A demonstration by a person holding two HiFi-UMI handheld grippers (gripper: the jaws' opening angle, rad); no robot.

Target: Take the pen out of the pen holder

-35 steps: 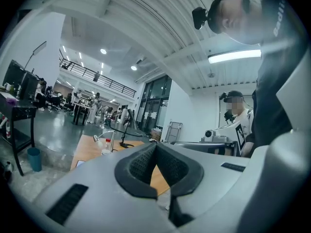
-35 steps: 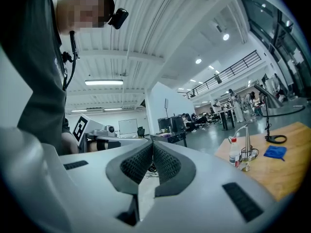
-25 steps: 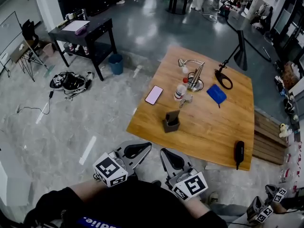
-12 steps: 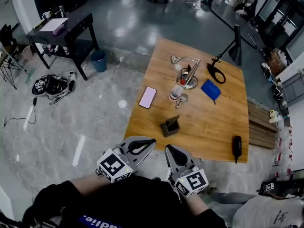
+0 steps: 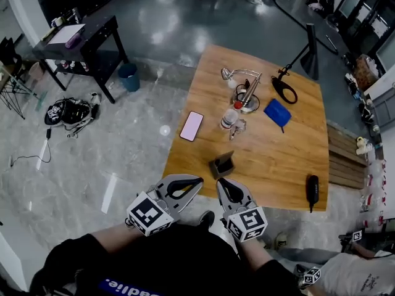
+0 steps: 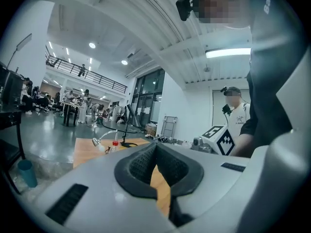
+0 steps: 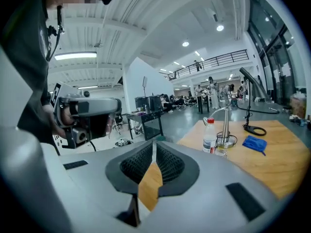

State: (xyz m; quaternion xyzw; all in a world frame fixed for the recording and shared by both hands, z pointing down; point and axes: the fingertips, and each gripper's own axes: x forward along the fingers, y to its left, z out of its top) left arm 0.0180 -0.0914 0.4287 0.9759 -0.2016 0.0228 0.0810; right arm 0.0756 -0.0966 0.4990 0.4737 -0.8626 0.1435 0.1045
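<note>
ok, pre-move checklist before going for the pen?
1. Holder standing on the table: ok.
2. Pen visible in the holder: cannot tell, too small in the head view.
3. Left gripper empty: ok, jaws together on nothing.
4. Right gripper open for a grasp: not ok, jaws together.
5. Near side of the holder free: ok; phone and bottle lie beyond it.

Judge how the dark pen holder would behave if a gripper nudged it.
The pen holder looks small, boxy and squat, so it would probably slide on the smooth wooden table rather than tip. It stands near the front edge, so a pull could drop it.
</note>
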